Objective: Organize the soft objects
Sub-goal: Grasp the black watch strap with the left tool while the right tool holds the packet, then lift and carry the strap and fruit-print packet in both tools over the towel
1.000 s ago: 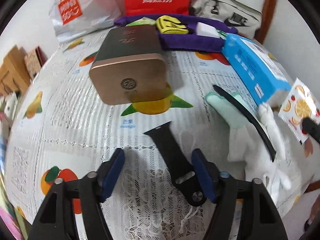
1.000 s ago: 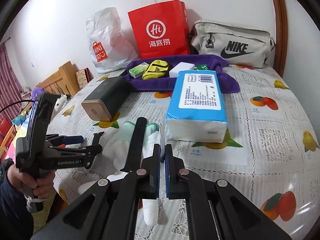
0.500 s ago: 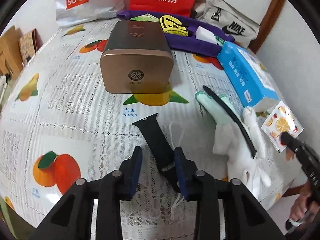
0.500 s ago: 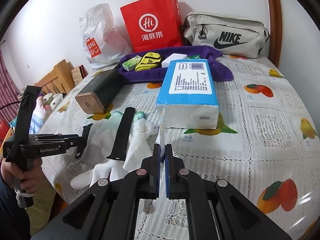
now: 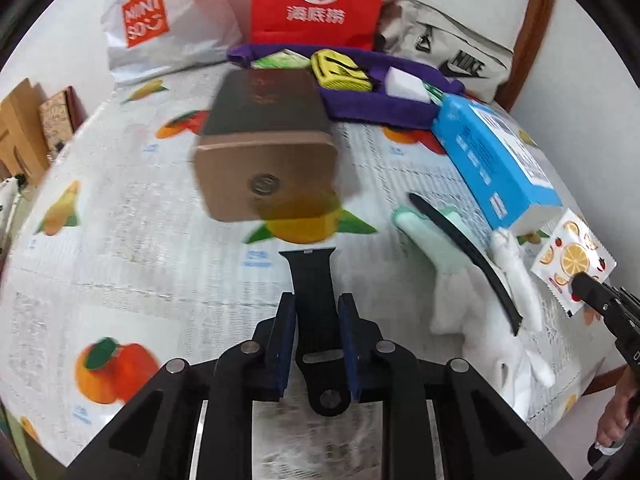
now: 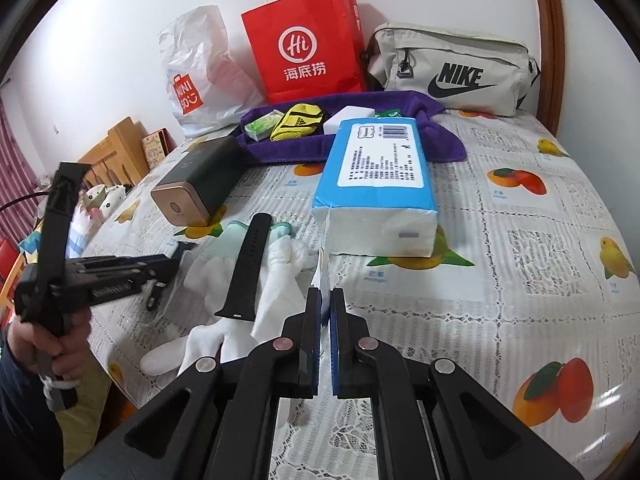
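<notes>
— Watch strap half [image 5: 314, 304], the short black one with the buckle: where is it seen?
— It is found lying on the fruit-print tablecloth [image 5: 132, 220], lengthwise between the blue pads of the left gripper [image 5: 316, 310]. The jaws have just been closing, and the pads are now pressed against the strap's two edges.
— And the right gripper [image 6: 325, 300]?
— Its jaws are clamped on a thin wet-wipe sachet [image 5: 572, 260], printed with orange slices and held above the table edge.
— What is seen beside them?
— A longer strap half [image 6: 246, 268] is laid across white gloves [image 6: 280, 292], to the right of the held strap. A blue tissue pack [image 6: 378, 184] is set behind the gloves, and a dark box with a copper end [image 5: 266, 156] lies beyond the left gripper. A purple cloth [image 6: 352, 136] with small items on it is spread in front of a red paper bag [image 6: 306, 40].
</notes>
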`<state>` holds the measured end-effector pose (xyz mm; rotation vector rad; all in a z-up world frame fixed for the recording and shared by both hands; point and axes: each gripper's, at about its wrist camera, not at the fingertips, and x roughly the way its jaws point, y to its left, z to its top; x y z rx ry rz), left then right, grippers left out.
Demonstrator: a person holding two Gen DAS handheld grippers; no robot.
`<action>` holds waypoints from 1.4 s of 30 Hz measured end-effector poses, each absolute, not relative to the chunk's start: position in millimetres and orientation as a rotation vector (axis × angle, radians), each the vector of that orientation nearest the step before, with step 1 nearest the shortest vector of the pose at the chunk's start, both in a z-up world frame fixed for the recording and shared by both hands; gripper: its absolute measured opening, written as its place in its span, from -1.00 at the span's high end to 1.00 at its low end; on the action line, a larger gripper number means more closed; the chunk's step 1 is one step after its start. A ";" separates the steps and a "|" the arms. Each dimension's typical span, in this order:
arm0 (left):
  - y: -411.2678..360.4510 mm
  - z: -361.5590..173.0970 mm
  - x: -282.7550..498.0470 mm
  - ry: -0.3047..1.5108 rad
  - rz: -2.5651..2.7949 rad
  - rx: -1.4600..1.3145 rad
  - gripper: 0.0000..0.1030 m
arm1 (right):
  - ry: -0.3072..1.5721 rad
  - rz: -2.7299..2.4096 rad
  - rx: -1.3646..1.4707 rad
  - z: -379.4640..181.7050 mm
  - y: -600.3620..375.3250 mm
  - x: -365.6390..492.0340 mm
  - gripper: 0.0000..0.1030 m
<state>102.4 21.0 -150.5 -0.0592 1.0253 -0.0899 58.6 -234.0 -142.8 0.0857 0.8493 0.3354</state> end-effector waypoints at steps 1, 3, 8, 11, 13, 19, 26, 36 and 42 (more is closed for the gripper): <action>26.0 -149.1 101.5 1.028 -0.078 -0.051 0.60 | 0.850 0.334 0.087 -142.7 -234.9 58.8 0.92; 33.3 -149.3 100.3 1.037 -0.068 -0.050 0.60 | 0.852 0.330 0.091 -143.8 -236.4 59.1 0.92; 39.9 -158.4 94.9 1.067 -0.066 -0.056 0.55 | 0.863 0.329 0.094 -148.1 -235.3 59.8 0.92; 36.9 -159.3 92.7 1.066 -0.066 -0.057 0.29 | 0.868 0.329 0.089 -149.3 -234.4 60.0 0.92; 31.8 -161.3 90.8 1.056 -0.052 -0.025 0.30 | 0.871 0.320 0.085 -150.5 -235.7 59.7 0.92; 28.7 -161.4 92.3 1.022 -0.055 0.002 0.62 | 0.883 0.301 0.093 -154.8 -240.9 61.7 0.92; 36.3 -156.3 93.1 1.023 -0.066 -0.064 0.62 | 0.870 0.291 0.088 -147.1 -241.7 58.8 0.92; 37.5 -123.6 91.9 0.974 -0.081 -0.073 0.62 | 0.831 0.281 0.074 -123.5 -244.4 58.1 0.92; 41.1 -103.4 96.3 0.942 -0.089 -0.091 0.62 | 0.814 0.290 0.056 -110.5 -243.0 63.8 0.92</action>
